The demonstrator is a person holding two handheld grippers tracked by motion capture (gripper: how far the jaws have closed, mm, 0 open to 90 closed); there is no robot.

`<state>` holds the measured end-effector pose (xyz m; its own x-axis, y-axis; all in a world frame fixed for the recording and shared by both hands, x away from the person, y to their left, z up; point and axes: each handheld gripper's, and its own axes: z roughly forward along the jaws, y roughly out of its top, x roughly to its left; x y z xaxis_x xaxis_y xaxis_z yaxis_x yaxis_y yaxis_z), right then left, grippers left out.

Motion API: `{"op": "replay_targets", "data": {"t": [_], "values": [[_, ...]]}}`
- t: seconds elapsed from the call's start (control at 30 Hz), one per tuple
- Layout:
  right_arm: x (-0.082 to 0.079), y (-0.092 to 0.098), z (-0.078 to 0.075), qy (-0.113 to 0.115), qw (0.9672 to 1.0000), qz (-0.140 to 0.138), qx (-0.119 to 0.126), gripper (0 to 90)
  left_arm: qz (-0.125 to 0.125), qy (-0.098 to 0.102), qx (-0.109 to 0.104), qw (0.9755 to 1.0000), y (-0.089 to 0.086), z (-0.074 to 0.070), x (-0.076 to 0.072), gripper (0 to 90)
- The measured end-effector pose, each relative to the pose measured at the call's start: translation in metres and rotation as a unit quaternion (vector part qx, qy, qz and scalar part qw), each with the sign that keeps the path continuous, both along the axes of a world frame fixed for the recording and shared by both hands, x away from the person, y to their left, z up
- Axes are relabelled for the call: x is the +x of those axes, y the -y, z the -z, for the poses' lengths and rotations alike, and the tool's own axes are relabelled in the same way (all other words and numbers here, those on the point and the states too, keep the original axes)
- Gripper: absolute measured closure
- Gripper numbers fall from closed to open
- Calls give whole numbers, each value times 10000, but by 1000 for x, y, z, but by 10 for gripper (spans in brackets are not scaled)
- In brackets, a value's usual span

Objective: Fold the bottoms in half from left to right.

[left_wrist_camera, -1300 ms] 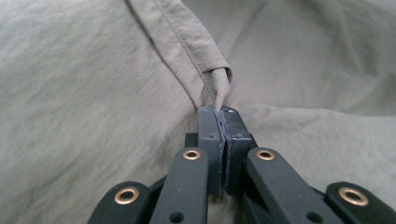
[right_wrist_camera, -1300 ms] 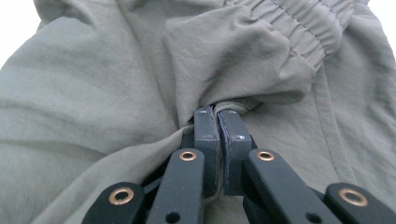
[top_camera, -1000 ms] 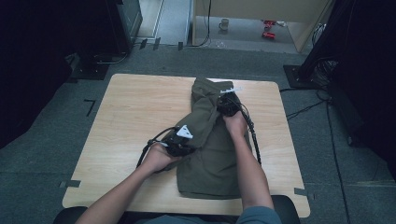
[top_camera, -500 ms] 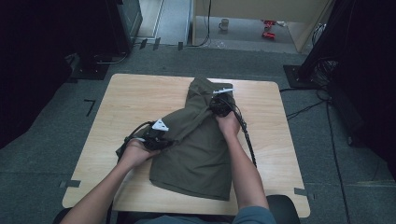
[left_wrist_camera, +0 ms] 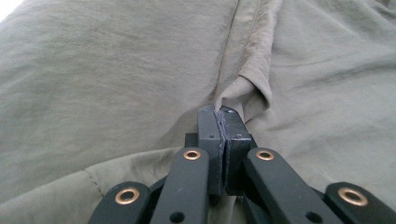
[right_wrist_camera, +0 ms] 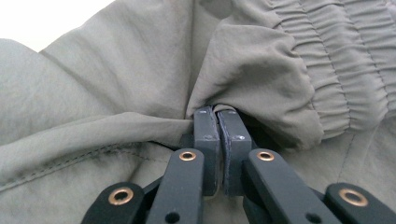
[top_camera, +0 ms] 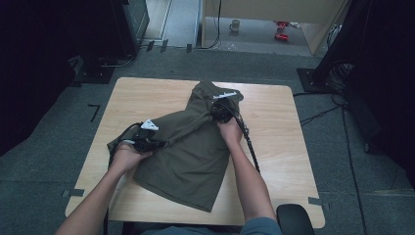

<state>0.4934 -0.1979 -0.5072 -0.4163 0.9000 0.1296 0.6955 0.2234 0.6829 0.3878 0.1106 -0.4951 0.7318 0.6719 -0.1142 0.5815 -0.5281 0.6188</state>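
An olive-green garment (top_camera: 195, 152) with an elastic waistband (right_wrist_camera: 336, 60) lies spread across the wooden table (top_camera: 288, 161). My left gripper (top_camera: 155, 142) is at the garment's left edge, shut on a fold of its cloth (left_wrist_camera: 236, 91). My right gripper (top_camera: 219, 113) is near the far end of the garment, shut on the fabric just beside the gathered waistband. In both gripper views the black jaws meet with a thin pinch of cloth between them (right_wrist_camera: 217, 112). The person's forearms reach in from the near edge.
The table's far left corner and right side (top_camera: 274, 107) are bare wood. Black cables (top_camera: 247, 137) trail from the grippers over the garment and table. A dark cabinet (top_camera: 129, 19) and floor cables stand beyond the table; a chair edge (top_camera: 293, 220) is at the near side.
My left gripper has pulled its fold of cloth leftward, spreading the garment wider across the table. My right gripper has shifted slightly toward the far end, still holding the fabric.
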Motion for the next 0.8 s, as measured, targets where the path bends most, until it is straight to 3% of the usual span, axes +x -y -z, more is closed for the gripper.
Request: {"op": "replay_targets", "data": {"t": [0.1,0.17,0.33,0.5,0.6,0.8], "values": [[2,3,-4,-204,9997,41,160,874,28,7,-79,10000,0,-9,-5,900],[2,5,-7,-225,9994,25,252,874,61,56,-144,9999,0,-18,-10,900],[1,8,-23,-92,9995,-11,303,874,146,245,-331,9990,-1,-48,-24,900],[2,9,-42,124,9996,-137,199,874,337,392,-415,9978,6,-78,-37,900],[1,11,-51,293,9992,-139,231,874,524,548,-491,9959,16,-97,-46,900],[1,20,-69,308,9992,-143,224,874,905,676,-682,9913,43,-127,-59,900]]}}
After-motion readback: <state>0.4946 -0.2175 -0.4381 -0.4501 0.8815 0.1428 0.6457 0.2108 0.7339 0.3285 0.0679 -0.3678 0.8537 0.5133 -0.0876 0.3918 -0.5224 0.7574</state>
